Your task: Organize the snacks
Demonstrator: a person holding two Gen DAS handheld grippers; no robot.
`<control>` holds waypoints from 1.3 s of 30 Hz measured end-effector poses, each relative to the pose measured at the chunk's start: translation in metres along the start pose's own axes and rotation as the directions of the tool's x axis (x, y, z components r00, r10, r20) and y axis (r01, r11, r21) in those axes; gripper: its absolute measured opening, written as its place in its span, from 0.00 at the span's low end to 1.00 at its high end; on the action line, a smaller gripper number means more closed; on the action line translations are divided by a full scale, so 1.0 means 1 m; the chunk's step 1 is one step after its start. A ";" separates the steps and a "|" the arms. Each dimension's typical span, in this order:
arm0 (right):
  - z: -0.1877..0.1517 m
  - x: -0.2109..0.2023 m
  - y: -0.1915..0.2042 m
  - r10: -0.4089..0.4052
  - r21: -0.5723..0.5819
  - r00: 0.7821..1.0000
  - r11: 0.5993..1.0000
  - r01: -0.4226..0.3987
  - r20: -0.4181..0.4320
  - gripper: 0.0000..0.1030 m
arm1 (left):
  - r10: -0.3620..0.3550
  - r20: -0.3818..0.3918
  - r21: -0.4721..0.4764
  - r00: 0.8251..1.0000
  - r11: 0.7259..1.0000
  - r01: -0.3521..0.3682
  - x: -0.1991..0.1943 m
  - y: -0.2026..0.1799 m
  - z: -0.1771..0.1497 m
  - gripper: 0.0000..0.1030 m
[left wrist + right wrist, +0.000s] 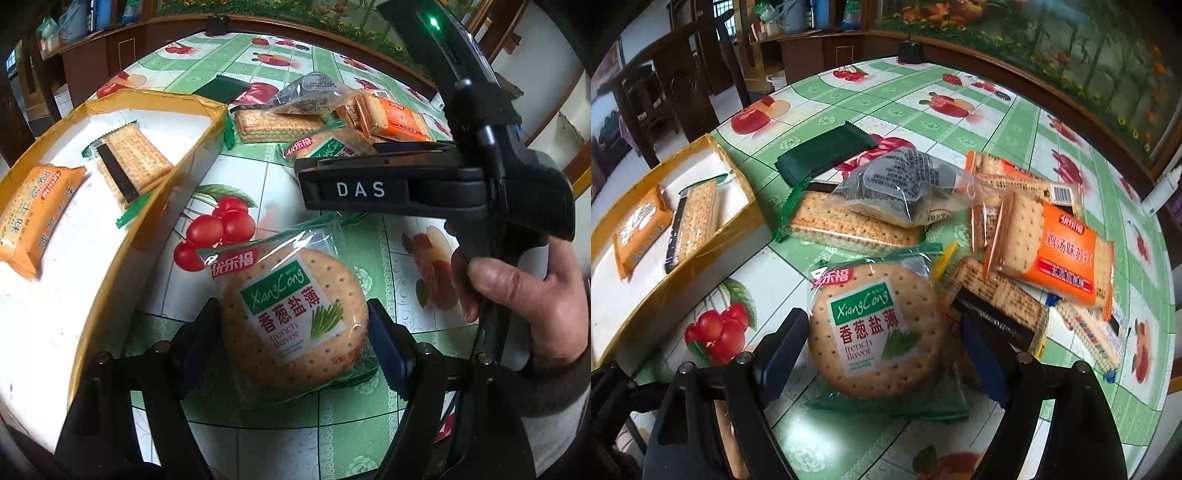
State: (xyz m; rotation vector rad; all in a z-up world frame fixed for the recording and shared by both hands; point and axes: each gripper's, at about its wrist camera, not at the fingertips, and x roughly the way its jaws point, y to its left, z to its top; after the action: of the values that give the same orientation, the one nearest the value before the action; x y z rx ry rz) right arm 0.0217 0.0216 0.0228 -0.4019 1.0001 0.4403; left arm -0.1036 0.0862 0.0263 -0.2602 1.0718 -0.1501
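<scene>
Left gripper (295, 328) pads flank a round cracker packet (295, 317) on the tablecloth (369, 243) — yellow box (155, 99) near the left edge.

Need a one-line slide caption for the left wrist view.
Left gripper straddles a round XiangCong cracker pack on the fruit-print table, beside the box holding two snack packs.

Round cracker packs (295, 314) (875, 332) – clear glossy plastic film, crinkled, catching glare. Tablecloth (373, 258) smooth, shiny, printed vinyl look. Box (155, 199) – matt cardboard, white inside. Right gripper (369, 188) matt black plastic; blue pads (783, 354) dull, rubbery.
</scene>
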 end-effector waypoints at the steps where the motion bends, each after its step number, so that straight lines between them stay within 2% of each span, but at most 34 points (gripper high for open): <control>1: -0.002 -0.001 0.000 -0.001 -0.012 1.000 1.000 0.001 -0.001 0.81 | -0.002 0.001 0.001 1.000 1.000 0.002 0.000 0.000 0.000 0.75; 3: -0.004 -0.004 0.002 -0.004 -0.033 1.000 0.999 0.004 -0.001 0.73 | 0.002 0.003 0.010 1.000 1.000 -0.002 -0.001 -0.001 -0.002 0.75; 9: -0.020 -0.016 -0.010 0.028 0.018 1.000 0.999 -0.028 -0.002 0.71 | 0.005 0.006 0.014 1.000 1.000 -0.005 -0.002 -0.001 -0.004 0.75; 12: -0.023 -0.018 -0.011 0.041 0.013 0.999 0.999 -0.041 -0.002 0.71 | 0.010 0.003 0.019 1.000 1.000 -0.010 0.000 -0.002 -0.003 0.75; 14: -0.024 -0.017 -0.006 0.026 -0.006 1.000 1.000 -0.026 -0.014 0.78 | 0.009 0.004 0.019 1.000 1.000 -0.009 0.000 -0.002 -0.003 0.75; 16: -0.025 -0.016 0.002 0.025 -0.047 0.999 0.999 -0.026 -0.031 0.79 | 0.008 0.006 0.018 1.000 1.000 -0.008 0.000 -0.001 -0.004 0.75; 21: -0.028 -0.012 0.012 -0.024 -0.115 0.999 0.993 0.020 -0.037 0.80 | 0.009 0.005 0.021 1.000 1.000 -0.009 -0.001 -0.001 -0.005 0.76; 25: -0.031 -0.017 0.003 -0.019 -0.082 1.000 0.996 0.018 -0.019 0.73 | 0.013 0.007 0.024 1.000 1.000 -0.013 -0.001 -0.001 -0.005 0.76; 27: -0.035 -0.021 -0.007 0.008 -0.031 1.000 0.999 -0.008 -0.015 0.73 | 0.018 0.011 0.025 1.000 1.000 -0.018 -0.001 -0.002 -0.006 0.76; 32: -0.047 -0.039 -0.027 0.016 0.064 1.000 0.998 -0.018 0.026 0.73 | 0.043 0.045 0.064 0.998 0.997 -0.046 -0.006 -0.013 -0.006 0.75; 39: -0.055 -0.064 -0.042 0.023 0.123 0.997 0.992 -0.032 0.075 0.73 | 0.063 0.099 0.115 0.993 0.991 -0.074 -0.019 -0.028 -0.001 0.75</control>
State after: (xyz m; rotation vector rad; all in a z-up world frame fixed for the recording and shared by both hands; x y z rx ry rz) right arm -0.0249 -0.0531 0.0574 -0.2589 0.9569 0.4128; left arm -0.1130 0.0635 0.0500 -0.1217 0.9720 -0.1377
